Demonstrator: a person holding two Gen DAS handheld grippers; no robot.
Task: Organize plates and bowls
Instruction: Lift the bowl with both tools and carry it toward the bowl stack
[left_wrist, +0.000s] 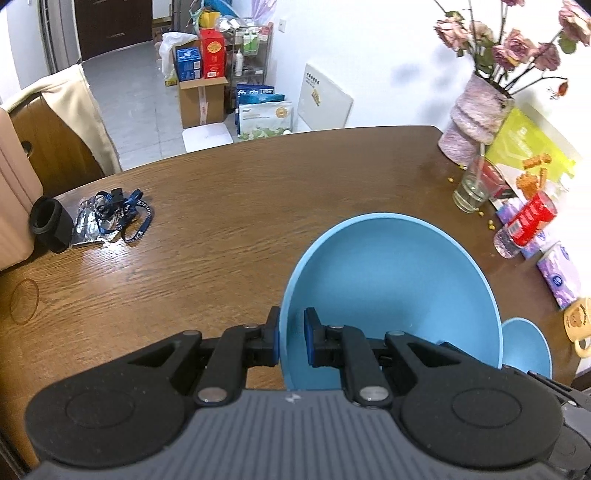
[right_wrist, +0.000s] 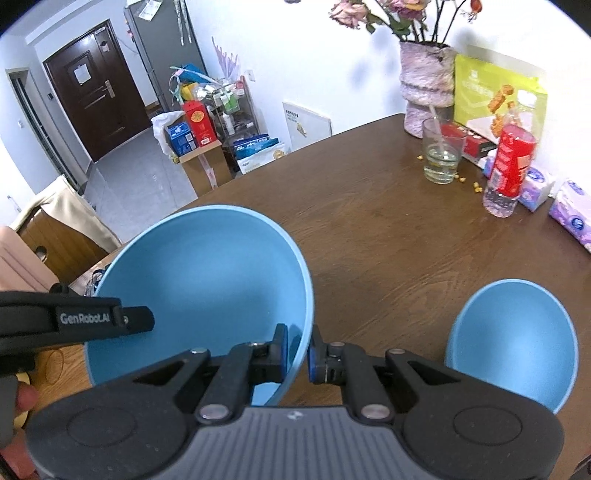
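Note:
A large blue bowl (left_wrist: 391, 291) hangs tilted above the wooden table (left_wrist: 221, 206), held by both grippers. My left gripper (left_wrist: 291, 334) is shut on the bowl's left rim, one pad outside the wall and one inside. My right gripper (right_wrist: 298, 350) is shut on the opposite rim of the same large bowl (right_wrist: 199, 280). The left gripper (right_wrist: 142, 319) reaches in from the left edge of the right wrist view, a hand below it. A smaller blue bowl (right_wrist: 513, 343) sits on the table to the right, and it shows behind the large one as the small bowl (left_wrist: 528, 349).
A vase of dried flowers (left_wrist: 476, 118), a drinking glass (right_wrist: 441, 155), a red-labelled bottle (right_wrist: 511, 166), tissue packs (left_wrist: 557, 273) and a mug (left_wrist: 578, 325) line the table's right side. A blue lanyard (left_wrist: 122, 212) and a black cylinder (left_wrist: 50, 221) lie far left, near a chair (left_wrist: 55, 125).

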